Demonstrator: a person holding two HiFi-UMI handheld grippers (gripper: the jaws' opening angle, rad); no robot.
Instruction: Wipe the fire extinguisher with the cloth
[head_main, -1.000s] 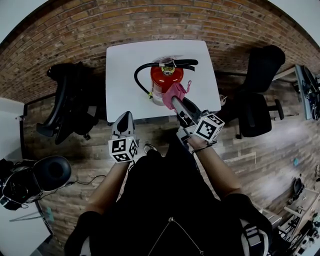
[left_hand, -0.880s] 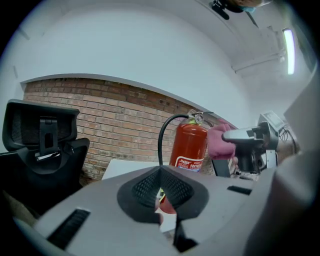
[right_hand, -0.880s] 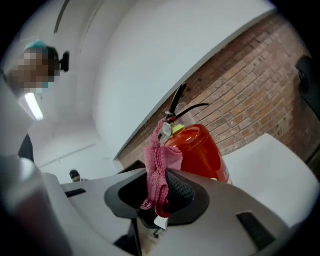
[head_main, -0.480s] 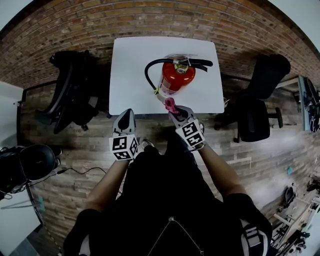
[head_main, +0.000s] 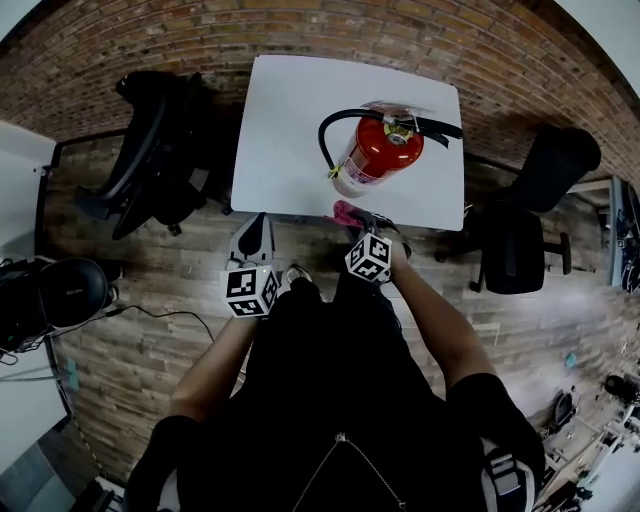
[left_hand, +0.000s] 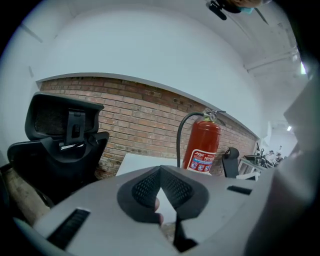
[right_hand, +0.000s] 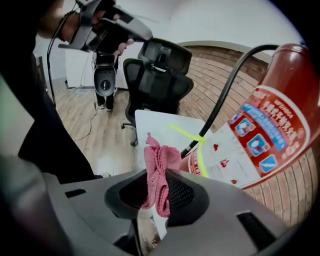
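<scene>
Nearest, at the left: left gripper (head_main: 256, 224), tips pressed together on nothing, held before the near edge of the table (head_main: 285, 120). At the right, a little farther: right gripper (head_main: 352, 214), clamped on the cloth (right_hand: 156, 165). Pink, knitted, bunched into a fold that sticks up past the jaws, over the table's near edge. Close before the lower part of the fire extinguisher (head_main: 378, 155); touching or not, cannot tell. Upright on the right half of the white table: red body, white label with blue and red pictures, black hose curving down the left side, yellow-green tie on the hose. Beyond the table, brick wall (head_main: 330, 30); black chair (head_main: 150, 150) at the left.
</scene>
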